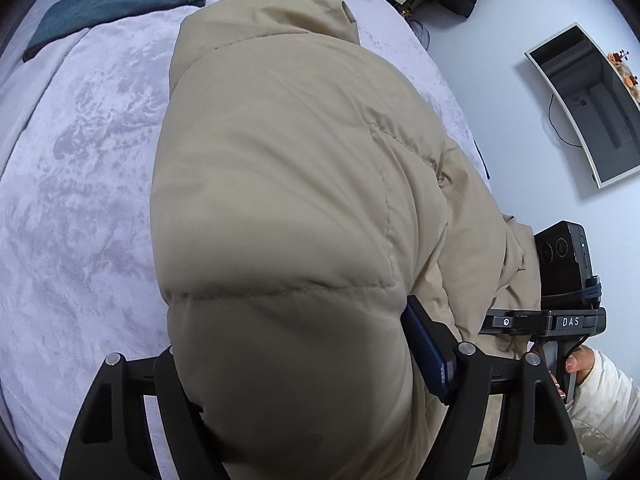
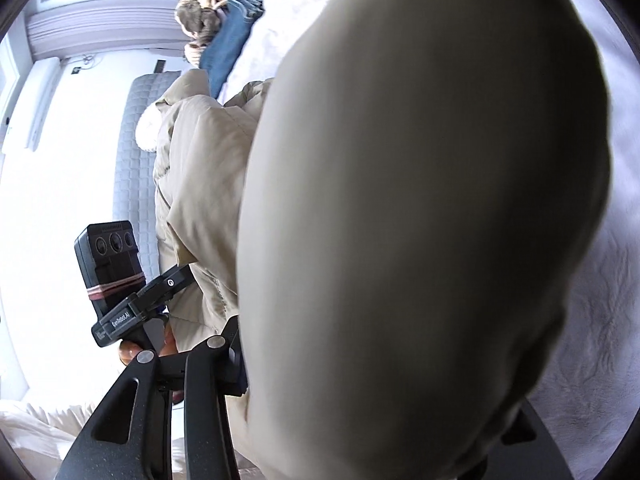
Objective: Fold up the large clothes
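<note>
the beige puffer jacket (image 1: 280, 184) lies on the pale lilac bedspread (image 1: 80, 200), near the edge of the bed, with its near end bunched up into both grippers. in the left wrist view the left gripper (image 1: 296, 364) has a thick padded fold filling the space between its two black arms, and the blue pad (image 1: 424, 356) on one side presses against the fabric, so i'd call it clamped on the jacket. in the right wrist view the right gripper (image 2: 360, 380) is mostly buried: a fat roll of jacket blocks the lens, one black arm sits tight against it, and the other is only a dark edge low down. it looks gripped on the jacket too.

the step in hand seems to be lifting the near end to carry it over the rest. to do it well, i'd keep the two grippers level with each other so the fold line runs straight across. puffy fabric slips and springs back, so the grip wants to stay deep in the padding, not on the outer shell alone. lay it over slowly and press the air out before letting go.

folded jeans (image 1: 120, 0) lie at the far side, well apart.
</note>
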{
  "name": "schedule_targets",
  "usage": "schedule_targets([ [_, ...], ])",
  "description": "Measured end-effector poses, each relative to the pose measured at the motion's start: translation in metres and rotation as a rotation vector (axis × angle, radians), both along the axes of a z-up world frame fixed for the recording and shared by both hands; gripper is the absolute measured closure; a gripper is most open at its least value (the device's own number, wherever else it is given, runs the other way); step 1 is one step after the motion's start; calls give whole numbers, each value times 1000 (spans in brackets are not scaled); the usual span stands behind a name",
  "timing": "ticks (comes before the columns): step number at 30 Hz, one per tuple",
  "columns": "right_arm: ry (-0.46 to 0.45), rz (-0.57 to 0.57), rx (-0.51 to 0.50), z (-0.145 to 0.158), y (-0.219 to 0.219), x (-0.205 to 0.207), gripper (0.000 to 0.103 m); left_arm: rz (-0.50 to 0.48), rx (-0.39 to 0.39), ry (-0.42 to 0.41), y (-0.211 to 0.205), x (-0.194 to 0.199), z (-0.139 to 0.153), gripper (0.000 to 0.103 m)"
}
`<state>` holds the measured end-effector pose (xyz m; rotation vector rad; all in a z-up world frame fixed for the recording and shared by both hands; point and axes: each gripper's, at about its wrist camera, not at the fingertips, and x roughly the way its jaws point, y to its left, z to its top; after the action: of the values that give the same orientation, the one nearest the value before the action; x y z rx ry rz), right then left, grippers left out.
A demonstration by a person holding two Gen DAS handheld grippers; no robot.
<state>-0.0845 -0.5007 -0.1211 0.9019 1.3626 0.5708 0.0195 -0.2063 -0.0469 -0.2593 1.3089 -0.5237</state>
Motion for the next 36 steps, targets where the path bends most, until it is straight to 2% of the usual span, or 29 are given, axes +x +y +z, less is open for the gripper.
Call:
schedule_targets([
  [6, -50, 4, -5, 21, 44, 33, 53, 28, 14, -44, 44, 29, 14, 24],
  [11, -74, -19, -19, 27, 98, 70, 53, 29, 37, -56, 102, 67, 15, 23],
  [14, -79, -23, -25, 26, 138, 92, 53, 41, 59, -55, 139, 99, 7, 23],
  [21, -75, -7, -45, 7, 213, 151, 53, 106, 112, -57, 208, 136, -33, 23],
  [25, -73, 10, -90, -3, 236, 177, 53, 154, 80, -13, 228, 151, -61, 23],
  [29, -41, 13, -125, -9, 237, 196, 51, 160, 74, -22, 235, 146, -68, 19],
  [31, -23, 3, -154, -6, 242, 202, 44, 160, 83, -29, 233, 140, -69, 18],
  [35, -32, -11, -258, 20, 245, 194, 38, 168, 83, -29, 235, 136, -67, 17],
  [36, -42, -15, -285, 16, 241, 191, 37, 172, 83, -28, 235, 134, -68, 17],
])
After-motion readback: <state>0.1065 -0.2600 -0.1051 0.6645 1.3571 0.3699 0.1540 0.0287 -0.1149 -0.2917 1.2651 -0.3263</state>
